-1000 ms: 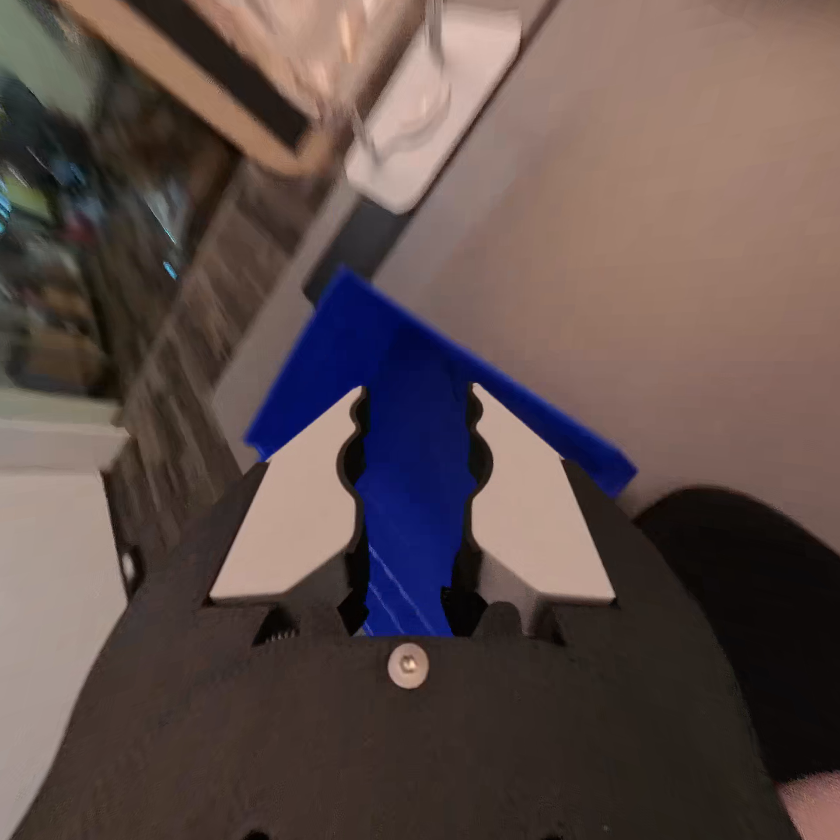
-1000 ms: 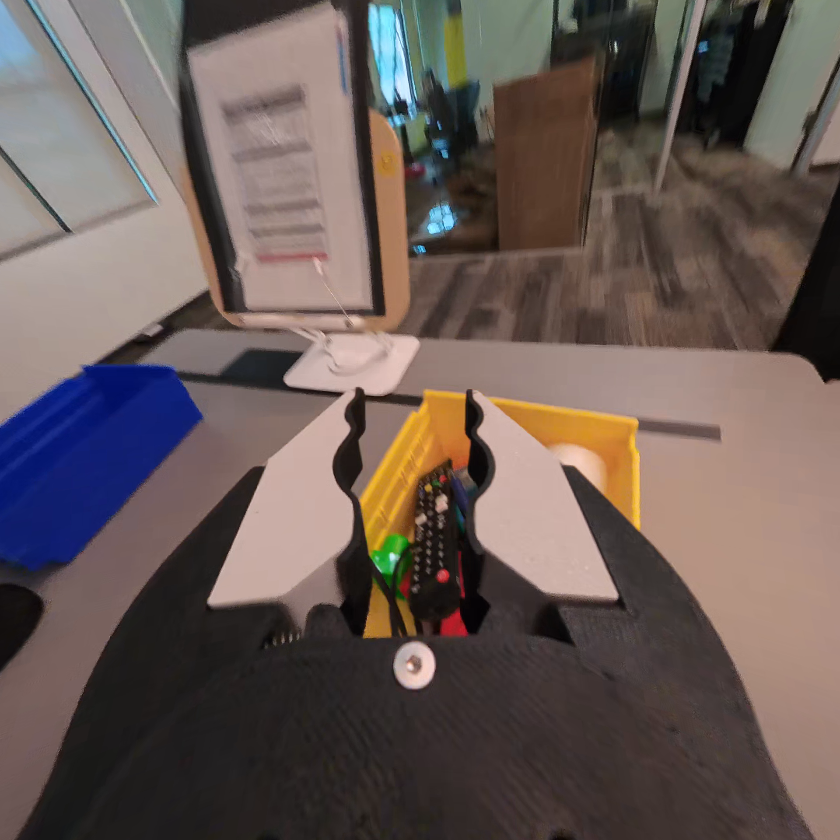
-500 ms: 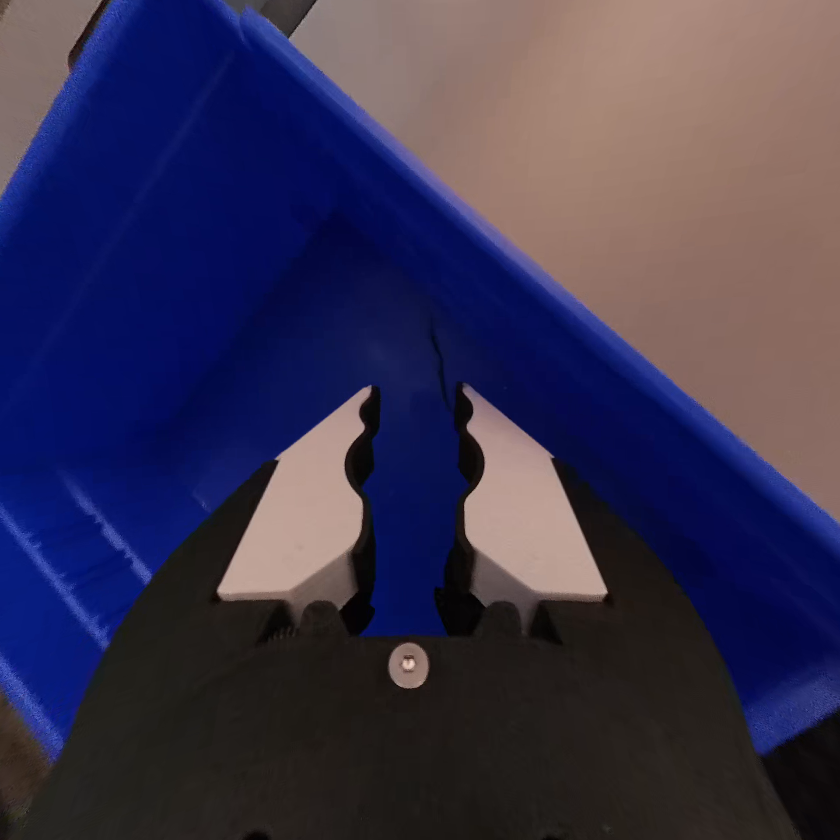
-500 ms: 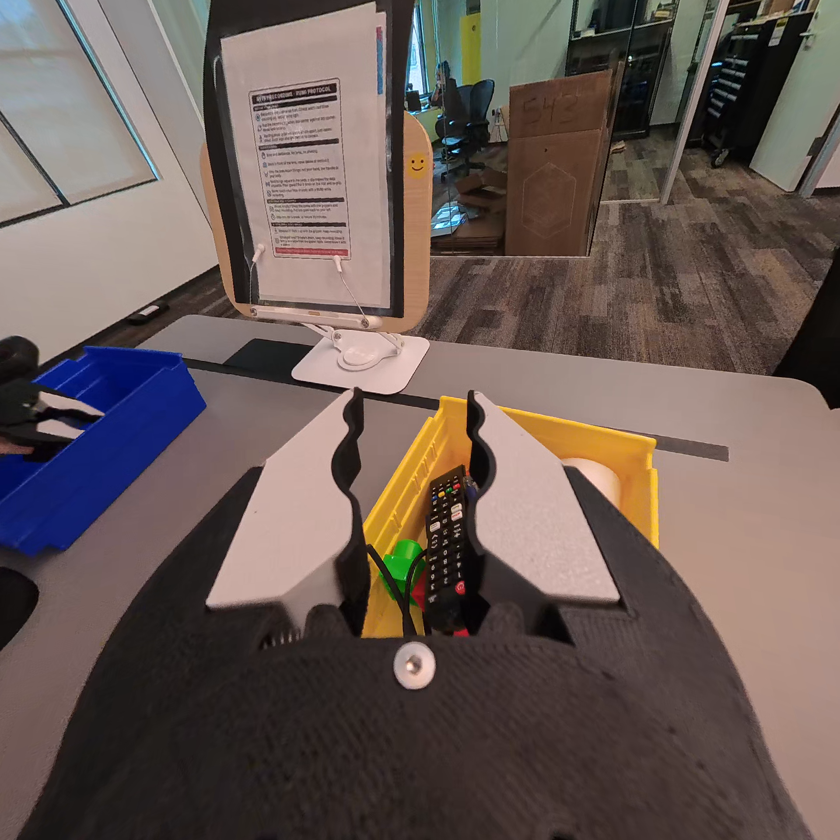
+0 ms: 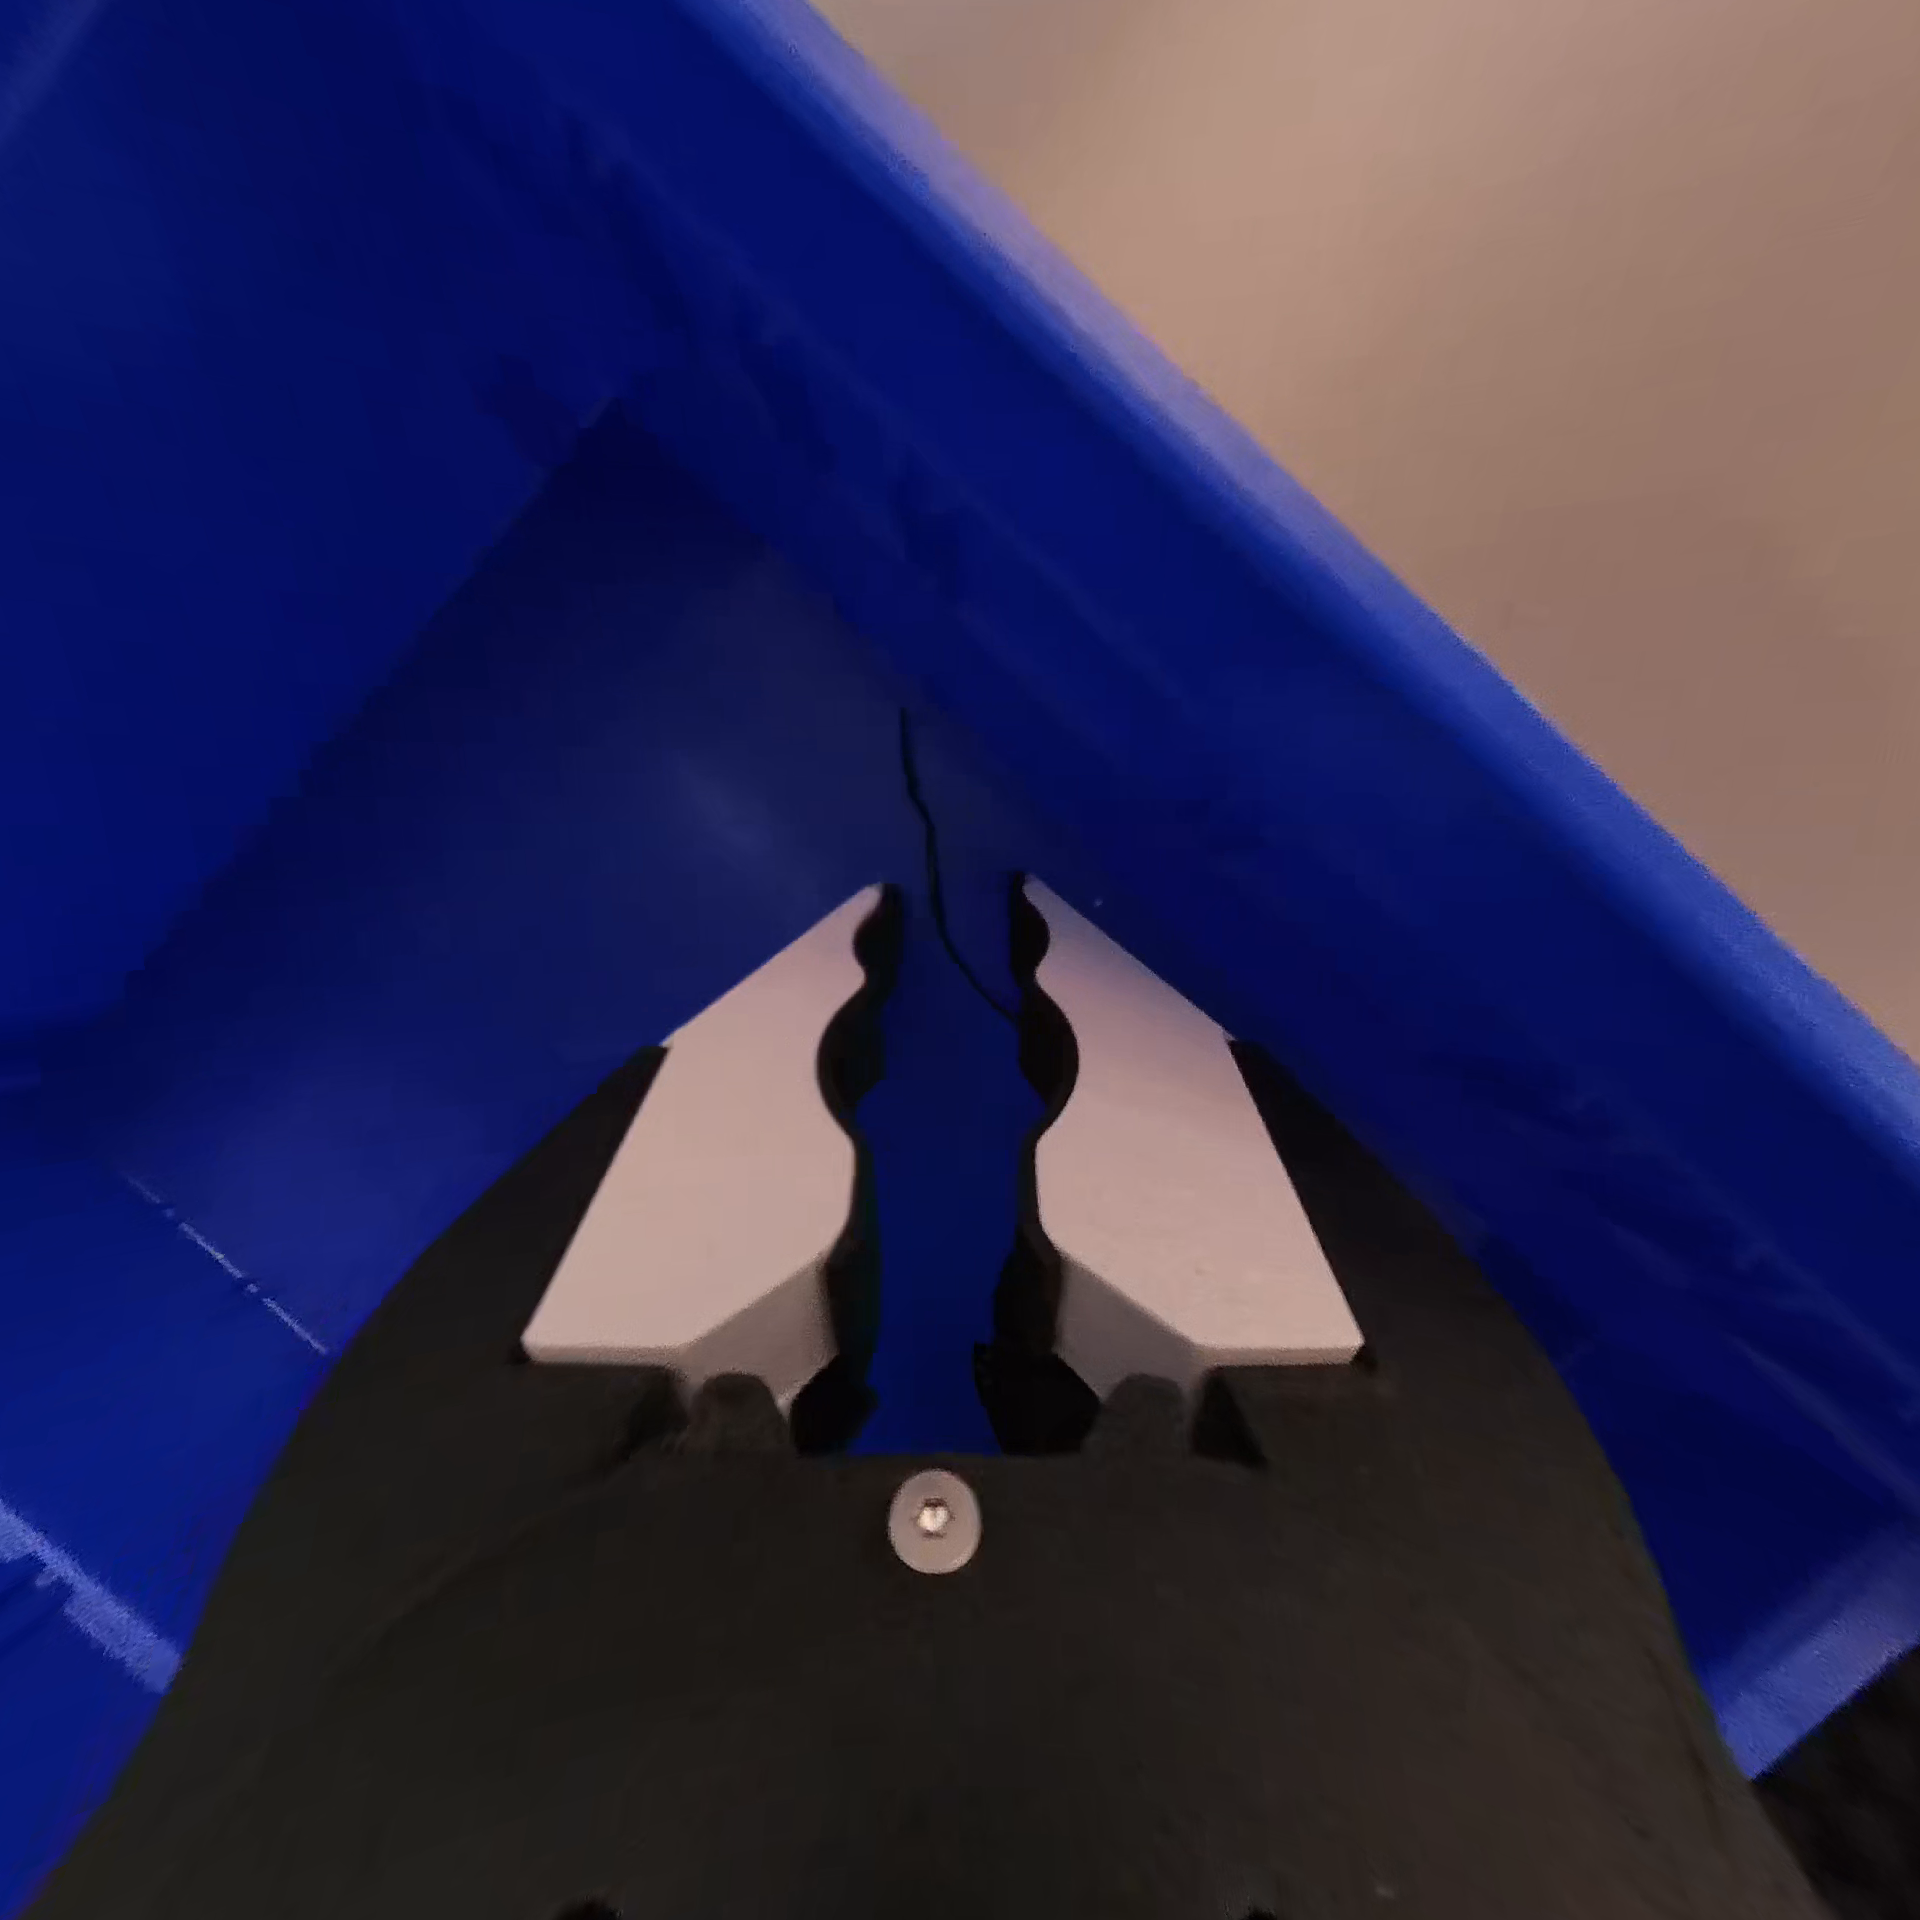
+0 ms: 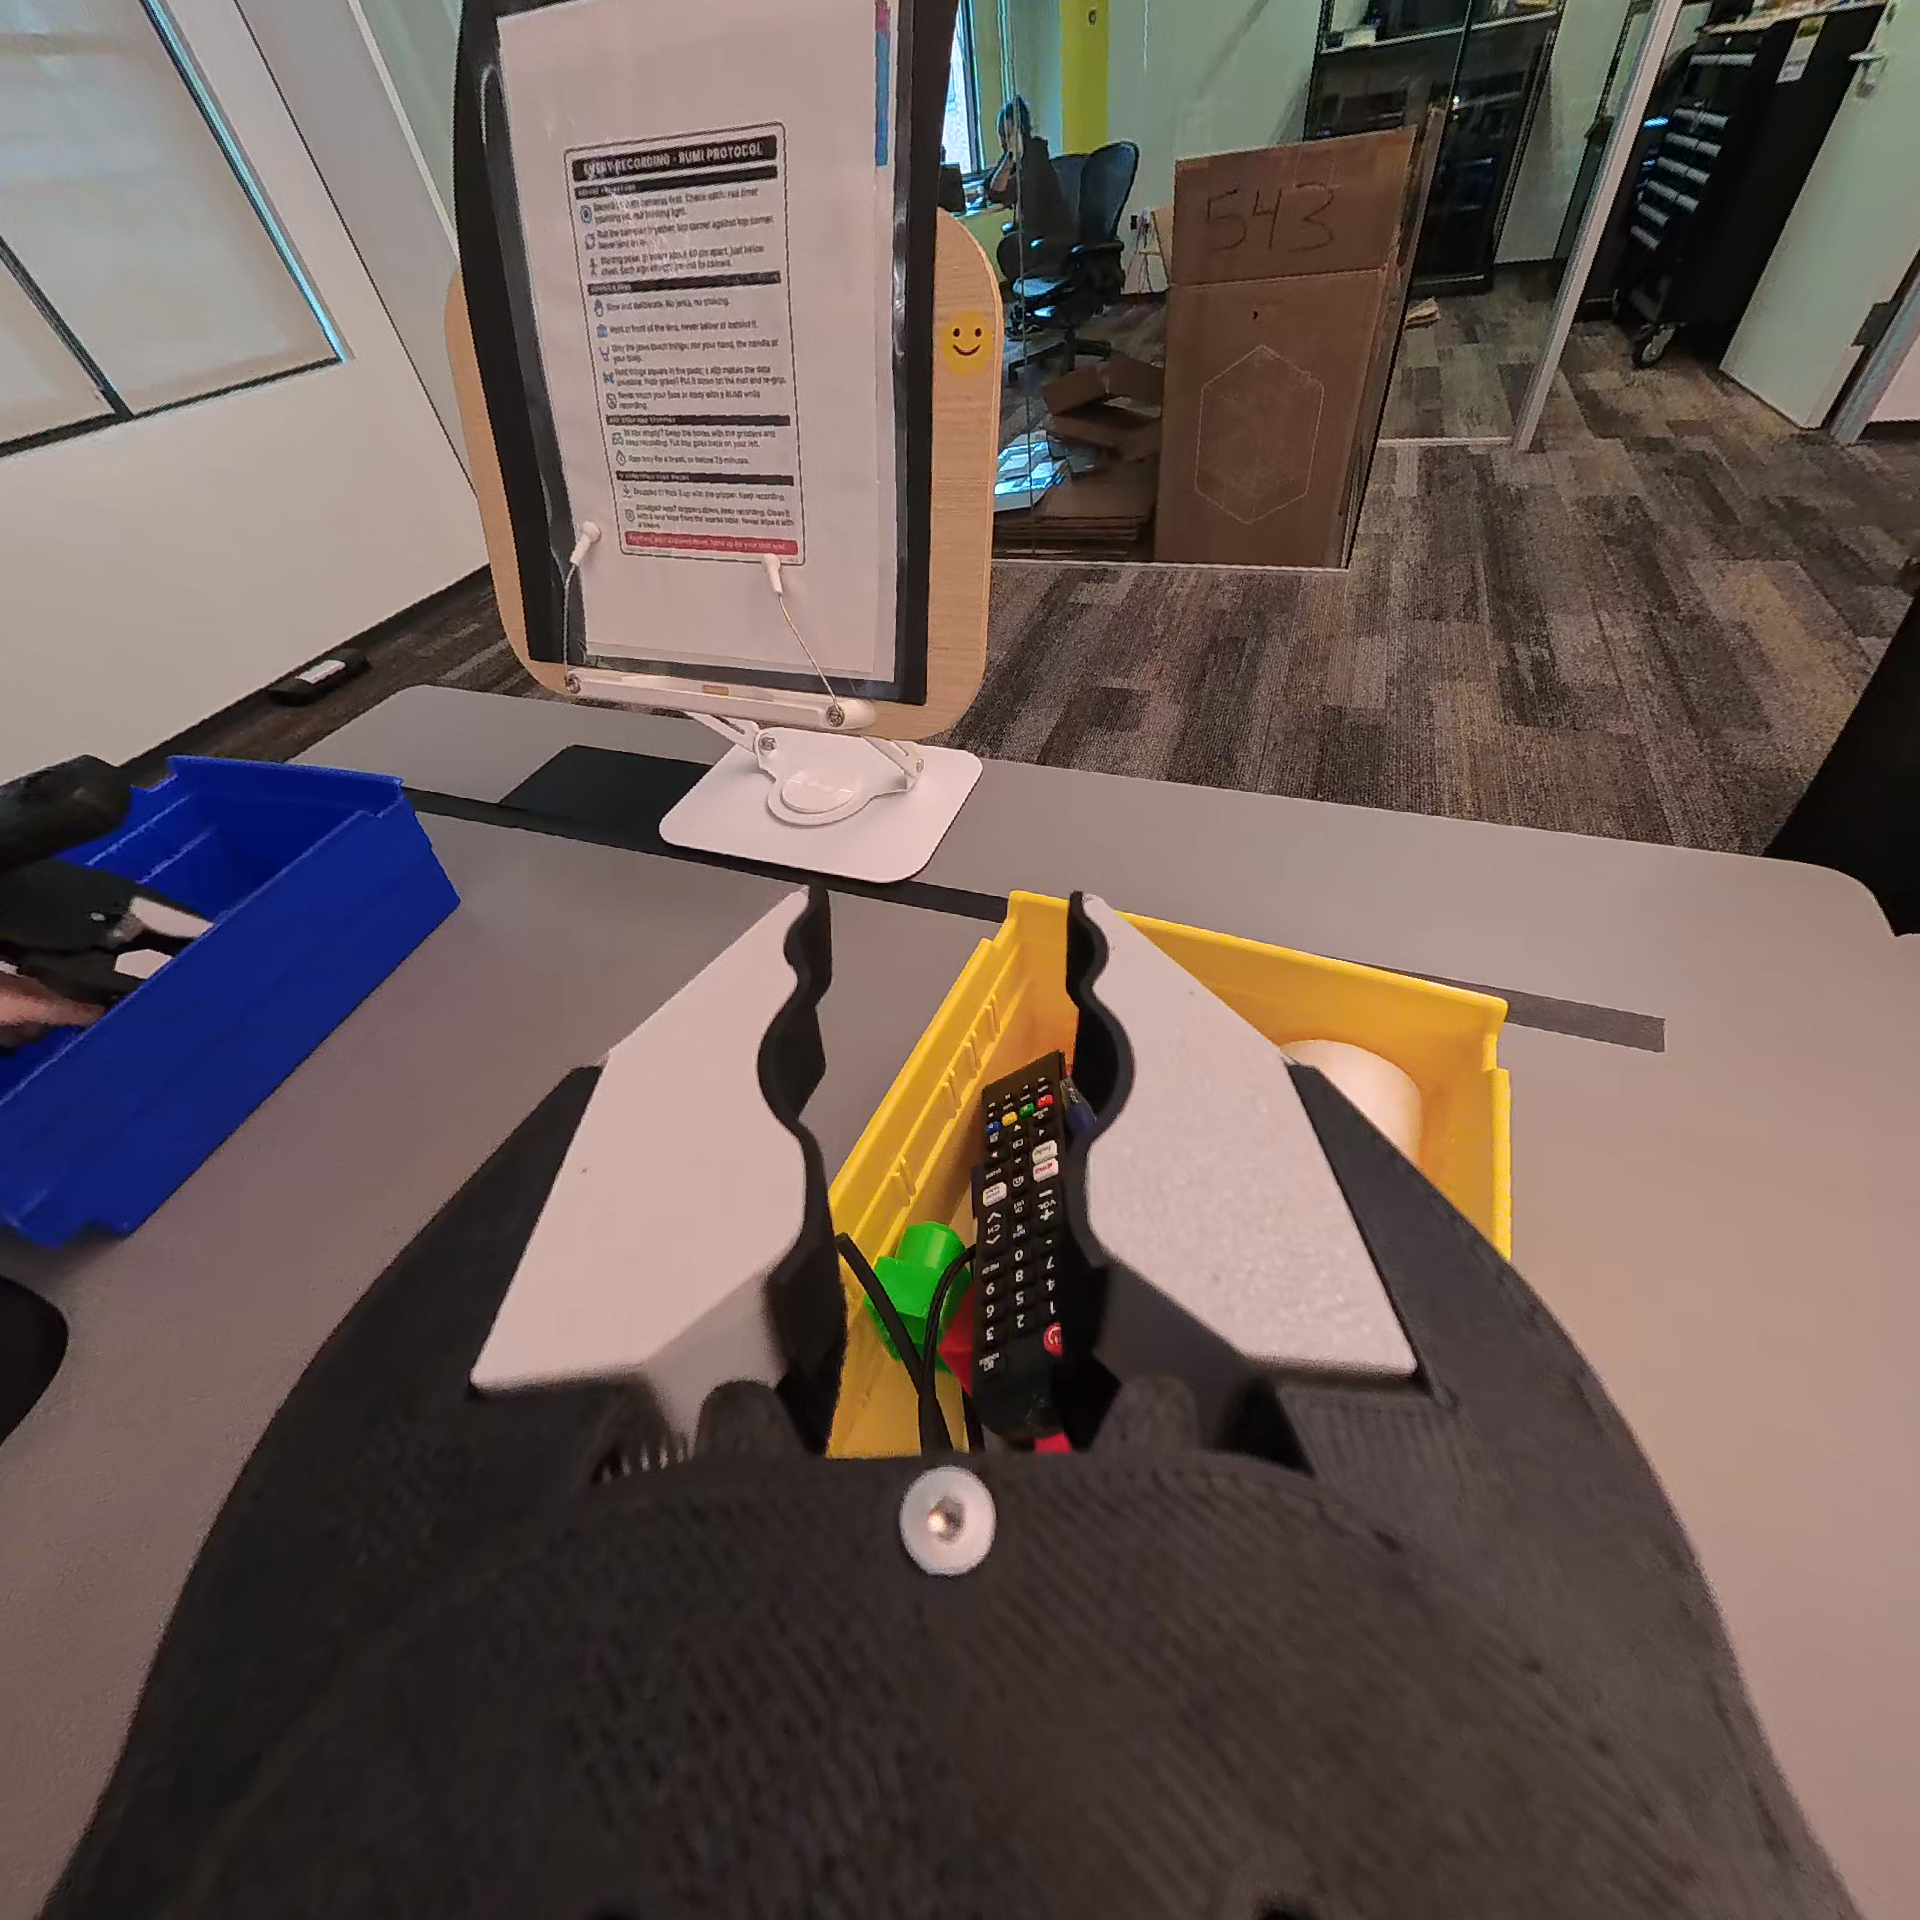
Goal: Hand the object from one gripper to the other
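Left gripper (image 5: 951,894) points down into the blue bin (image 5: 436,436), its tips low inside the bin near a corner. The jaws stand a narrow gap apart, with only the bin floor showing between them. A thin black thread (image 5: 928,831) lies against the bin floor and runs to the inner edge of one finger; whether it is pinched cannot be told. The right wrist view shows this same gripper at the far left edge, reaching into the blue bin (image 6: 312,925), with a bit of a hand (image 6: 31,1013) behind it. Right gripper (image 6: 945,914) hovers above the yellow bin (image 6: 1351,997), jaws moderately apart and holding nothing. Inside the yellow bin lie a black remote (image 6: 1023,1216), lengthwise along the bin, a green piece (image 6: 920,1278) beside it, something red (image 6: 961,1351) beneath, a black cable (image 6: 914,1340) crossing them, and a pale roll (image 6: 1361,1086) at the far end. Which of these is the object to be handed over cannot be told; none is in either gripper's grasp. Both bins sit well apart on a grey table (image 6: 1714,1195). A document stand (image 6: 821,800) with a printed sheet stands at the table's far edge, between the two bins. Carpeted floor and a cardboard box (image 6: 1268,353) lie beyond.
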Demonstrator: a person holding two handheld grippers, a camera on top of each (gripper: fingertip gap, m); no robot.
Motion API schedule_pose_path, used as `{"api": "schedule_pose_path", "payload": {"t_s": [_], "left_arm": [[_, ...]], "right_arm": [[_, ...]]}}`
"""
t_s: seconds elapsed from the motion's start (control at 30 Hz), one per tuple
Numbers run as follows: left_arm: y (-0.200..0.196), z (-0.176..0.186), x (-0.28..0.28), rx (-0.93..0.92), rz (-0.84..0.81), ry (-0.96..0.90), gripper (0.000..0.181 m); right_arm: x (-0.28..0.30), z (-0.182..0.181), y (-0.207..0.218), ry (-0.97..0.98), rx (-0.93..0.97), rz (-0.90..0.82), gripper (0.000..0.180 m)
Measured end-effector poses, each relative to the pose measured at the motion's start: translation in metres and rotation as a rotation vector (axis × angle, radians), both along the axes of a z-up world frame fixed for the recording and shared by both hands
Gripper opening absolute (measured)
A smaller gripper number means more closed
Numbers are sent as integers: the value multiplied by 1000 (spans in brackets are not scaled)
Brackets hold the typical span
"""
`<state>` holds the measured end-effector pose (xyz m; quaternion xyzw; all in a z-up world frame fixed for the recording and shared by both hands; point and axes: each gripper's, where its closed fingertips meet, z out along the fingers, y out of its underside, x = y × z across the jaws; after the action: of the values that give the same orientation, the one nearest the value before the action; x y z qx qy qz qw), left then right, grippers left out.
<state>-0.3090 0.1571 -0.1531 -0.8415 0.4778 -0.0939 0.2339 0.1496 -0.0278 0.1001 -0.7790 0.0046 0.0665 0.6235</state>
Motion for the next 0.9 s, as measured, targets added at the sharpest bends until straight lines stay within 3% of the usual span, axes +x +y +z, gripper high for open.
{"api": "schedule_pose_path", "payload": {"t_s": [0.03,0.1,0.37,0.5,0.6,0.7,0.8,0.9], "left_arm": [[0,0,0,-10,4,-10,18],[4,-1,-6,2,30,-1,0],[4,3,-19,-40,55,-6,0],[9,25,-22,19,84,-43,0],[11,65,-24,124,105,-102,0],[-2,134,0,256,51,-333,0],[-39,210,36,361,-91,-623,0],[-87,259,65,341,-248,-836,0]], "right_arm": [[0,0,0,0,-2,-1,44],[0,-1,0,0,-5,-1,44],[-4,-3,3,-18,-21,8,44],[-6,-6,4,-27,-35,13,44],[-12,-3,6,-36,-30,25,44],[-33,7,10,-53,5,86,44],[-81,31,12,-66,111,249,44],[-143,59,4,-150,262,441,44]]}}
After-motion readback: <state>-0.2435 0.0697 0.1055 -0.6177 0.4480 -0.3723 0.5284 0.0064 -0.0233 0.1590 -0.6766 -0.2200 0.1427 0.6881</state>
